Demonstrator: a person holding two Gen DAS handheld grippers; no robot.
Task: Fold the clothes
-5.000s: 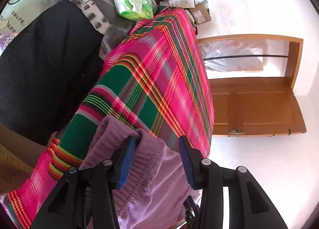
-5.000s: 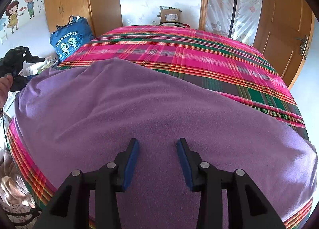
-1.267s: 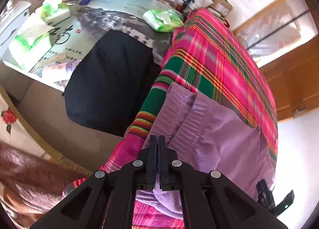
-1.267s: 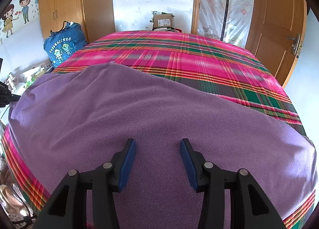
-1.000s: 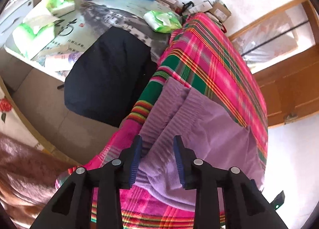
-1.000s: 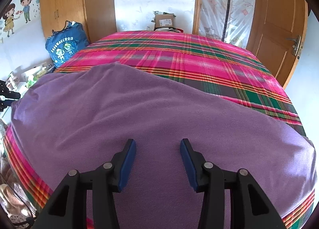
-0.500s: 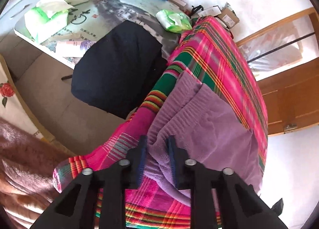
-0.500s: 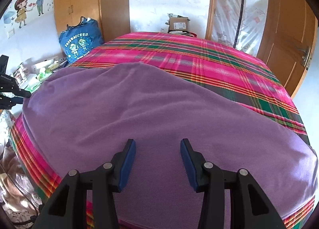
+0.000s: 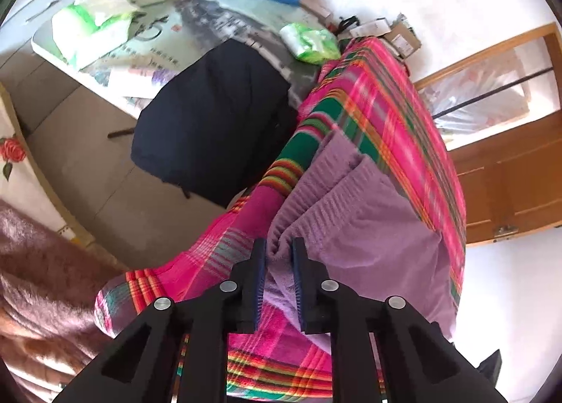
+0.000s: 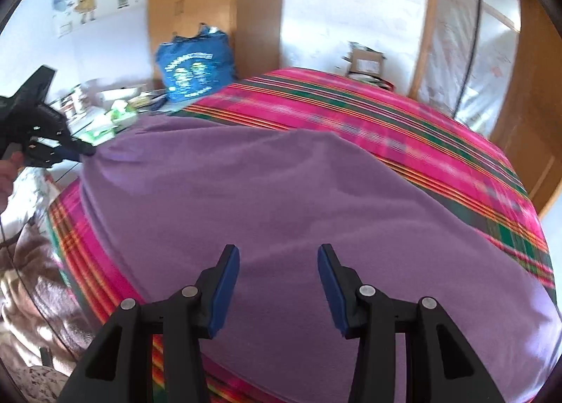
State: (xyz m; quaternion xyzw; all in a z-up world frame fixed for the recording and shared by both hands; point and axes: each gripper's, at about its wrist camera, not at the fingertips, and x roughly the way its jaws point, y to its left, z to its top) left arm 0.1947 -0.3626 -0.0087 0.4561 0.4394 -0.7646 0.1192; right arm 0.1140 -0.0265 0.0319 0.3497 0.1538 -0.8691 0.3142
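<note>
A purple fleece garment [image 9: 368, 227] lies spread over the pink and green plaid bed cover [image 9: 386, 104]. Its ribbed edge hangs near the bed's side. My left gripper [image 9: 279, 255] is shut on a bunched fold of that ribbed edge. In the right wrist view the same left gripper [image 10: 75, 150] pinches the garment's [image 10: 281, 210] far left corner, which gathers to a point there. My right gripper [image 10: 279, 262] hovers open just above the near middle of the purple cloth, with nothing between its blue pads.
A black cloth [image 9: 210, 115] drapes off a side table with tissue packs [image 9: 309, 41] and a blue bag [image 10: 195, 66]. A brown fluffy blanket [image 9: 42, 262] lies by the bed's corner. A wooden door [image 9: 509, 185] and a cardboard box [image 10: 365, 62] stand beyond the bed.
The left gripper opened about a second ago, then narrowed onto the ribbed edge of the purple garment. The right gripper stayed open and its view swung left.
</note>
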